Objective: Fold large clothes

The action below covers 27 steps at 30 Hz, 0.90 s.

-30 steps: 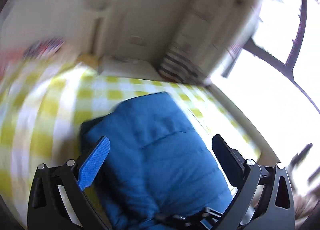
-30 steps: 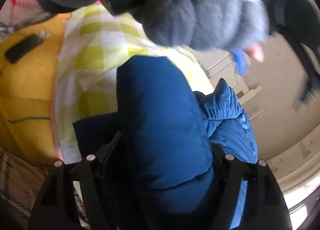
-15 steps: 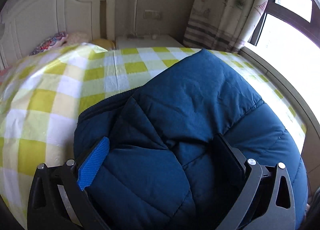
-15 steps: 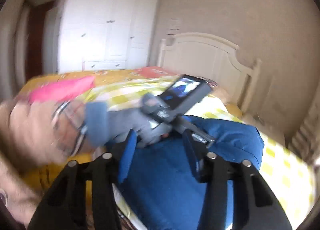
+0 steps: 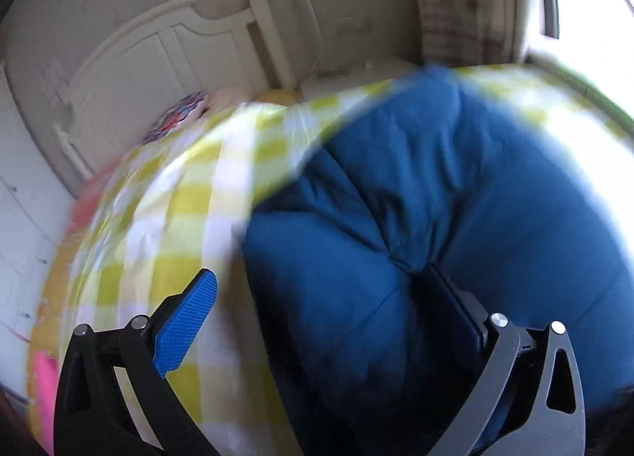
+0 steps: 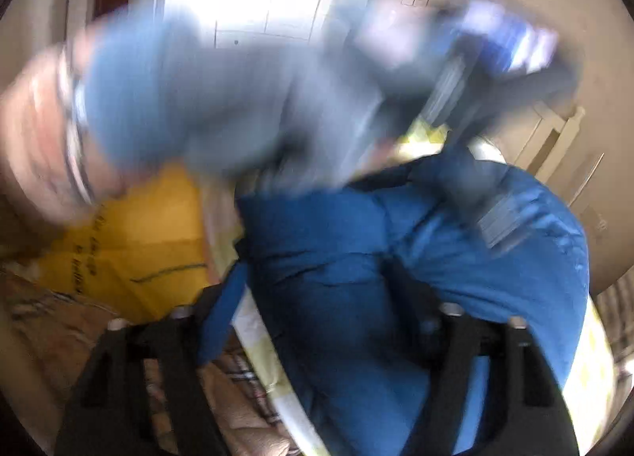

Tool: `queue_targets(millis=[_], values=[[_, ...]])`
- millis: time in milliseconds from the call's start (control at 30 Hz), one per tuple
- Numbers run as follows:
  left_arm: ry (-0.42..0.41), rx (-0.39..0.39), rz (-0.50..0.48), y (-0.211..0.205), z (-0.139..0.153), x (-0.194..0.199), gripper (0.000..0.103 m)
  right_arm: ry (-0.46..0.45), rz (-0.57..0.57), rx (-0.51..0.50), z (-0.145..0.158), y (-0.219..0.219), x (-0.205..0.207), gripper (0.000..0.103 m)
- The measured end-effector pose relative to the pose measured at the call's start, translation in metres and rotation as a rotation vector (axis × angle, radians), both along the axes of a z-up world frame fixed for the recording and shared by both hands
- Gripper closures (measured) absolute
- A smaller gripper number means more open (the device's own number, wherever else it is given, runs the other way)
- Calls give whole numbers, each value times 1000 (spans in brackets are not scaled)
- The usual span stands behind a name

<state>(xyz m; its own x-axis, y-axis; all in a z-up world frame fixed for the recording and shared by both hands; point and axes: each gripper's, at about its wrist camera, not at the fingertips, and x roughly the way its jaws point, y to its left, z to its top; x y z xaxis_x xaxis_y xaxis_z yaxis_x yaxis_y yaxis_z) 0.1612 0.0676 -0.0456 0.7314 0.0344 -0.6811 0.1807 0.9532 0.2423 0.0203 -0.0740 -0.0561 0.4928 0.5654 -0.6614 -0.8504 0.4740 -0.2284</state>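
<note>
Bed with yellow-checked sheet, white headboard behind. Blue puffer jacket bunched between spread jaws of left gripper; right gripper likewise spread, blurred.

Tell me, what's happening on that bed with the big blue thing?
A person with a handheld gripper in each hand is folding a puffy blue jacket on a bed with a yellow checked sheet. The left gripper is open, one finger pressed into the jacket. The right gripper also looks open over the jacket. Both views are blurred, so everything is moving fast.
</note>
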Motion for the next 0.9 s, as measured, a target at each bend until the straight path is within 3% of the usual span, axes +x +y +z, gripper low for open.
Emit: queue_targets(millis=[33,100,233,333,400,467,533,567,633,767,900], values=[[-18,-31,40,6,-4,-5,4,21,19,36,17,-15,0,54],[-23,-36,72,14,-4,-12,4,-12,4,78,44,-43,5,54],[-28,-41,85,18,-5,-14,4,-79,-194,203,106,-105,45,54],[-22,-49,84,19,-4,-14,4,-69,-408,277,135,-140,122,54],[-24,-55,85,18,-4,-16,4,-39,-479,266,128,-147,170,55],[-30,-59,88,20,-5,-17,4,45,-542,219,99,-141,226,57],[-37,-59,96,19,-6,-18,4,142,-592,-9,30,-123,278,55],[-47,-60,116,21,-5,-18,4,164,-574,-31,13,-117,287,53],[-45,-54,122,21,-8,-17,4,227,-594,19,12,-128,302,51],[-50,-88,112,24,-11,-19,4,188,-592,-110,27,-109,293,43],[-61,-114,114,27,-13,-20,4,109,-603,1,52,-82,267,43]])
